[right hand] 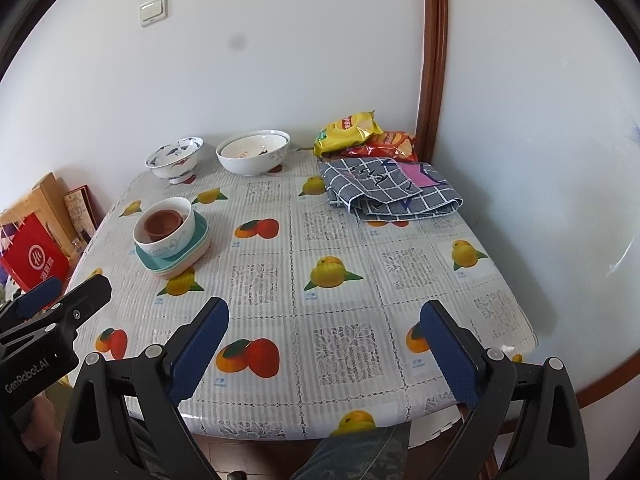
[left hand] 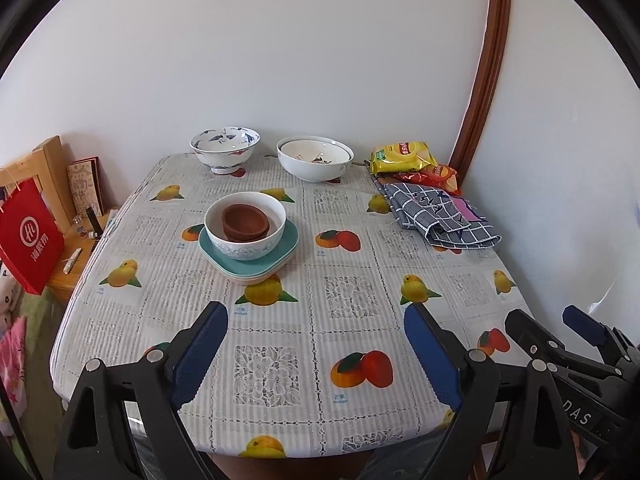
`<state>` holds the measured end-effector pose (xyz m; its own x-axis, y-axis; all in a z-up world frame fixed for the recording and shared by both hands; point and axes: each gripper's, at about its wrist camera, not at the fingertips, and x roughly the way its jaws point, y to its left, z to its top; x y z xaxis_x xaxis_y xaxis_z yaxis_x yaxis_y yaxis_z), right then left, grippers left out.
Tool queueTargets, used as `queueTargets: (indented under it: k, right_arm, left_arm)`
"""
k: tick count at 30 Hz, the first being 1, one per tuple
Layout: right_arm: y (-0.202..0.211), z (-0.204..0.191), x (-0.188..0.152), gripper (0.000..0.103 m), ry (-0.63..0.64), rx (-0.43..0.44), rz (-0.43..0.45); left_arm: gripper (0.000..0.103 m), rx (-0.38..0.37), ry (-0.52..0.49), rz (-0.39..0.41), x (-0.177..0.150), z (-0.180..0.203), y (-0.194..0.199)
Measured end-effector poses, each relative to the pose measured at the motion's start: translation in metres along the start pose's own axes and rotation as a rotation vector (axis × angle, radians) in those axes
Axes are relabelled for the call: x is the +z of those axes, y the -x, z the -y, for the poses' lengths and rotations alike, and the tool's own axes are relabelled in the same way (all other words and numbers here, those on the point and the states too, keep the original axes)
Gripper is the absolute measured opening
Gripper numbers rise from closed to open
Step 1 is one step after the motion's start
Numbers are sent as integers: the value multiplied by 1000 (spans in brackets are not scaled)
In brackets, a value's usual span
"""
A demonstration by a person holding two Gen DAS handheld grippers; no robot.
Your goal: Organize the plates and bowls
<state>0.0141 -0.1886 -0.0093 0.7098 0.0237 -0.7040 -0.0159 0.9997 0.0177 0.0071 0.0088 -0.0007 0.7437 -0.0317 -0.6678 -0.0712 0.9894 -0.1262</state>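
Note:
Stacked plates, teal on top (left hand: 292,240) (right hand: 202,226), lie mid-table. On them stands a white bowl (left hand: 256,245) (right hand: 188,224) holding small brown bowls (left hand: 245,222) (right hand: 163,223). A blue-patterned footed bowl (left hand: 225,150) (right hand: 175,159) and nested white bowls (left hand: 315,158) (right hand: 253,156) stand at the far edge. My left gripper (left hand: 316,334) is open and empty over the near table edge; it also shows in the right wrist view (right hand: 64,294). My right gripper (right hand: 324,330) is open and empty beside it and shows in the left wrist view (left hand: 556,326).
Yellow and red snack bags (left hand: 402,156) (right hand: 348,126) and a folded checked cloth (left hand: 440,216) (right hand: 390,192) lie at the far right. A red paper bag (left hand: 28,236) and a wooden stand are left of the fruit-print tablecloth (left hand: 352,296). Walls are behind and to the right.

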Motion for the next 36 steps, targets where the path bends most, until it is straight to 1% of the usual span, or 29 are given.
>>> queueTargets:
  k: [9, 23, 36]
  right_arm:
    - [1, 5, -1, 96, -33, 18, 1]
    - [2, 6, -2, 96, -21, -2, 5]
    - [6, 3, -3, 96, -24, 6, 9]
  left_arm:
    - [90, 33, -18, 3, -1, 4, 0]
    - [90, 32, -19, 0, -2, 4, 0]
    - [90, 33, -25, -3, -4, 7, 1]
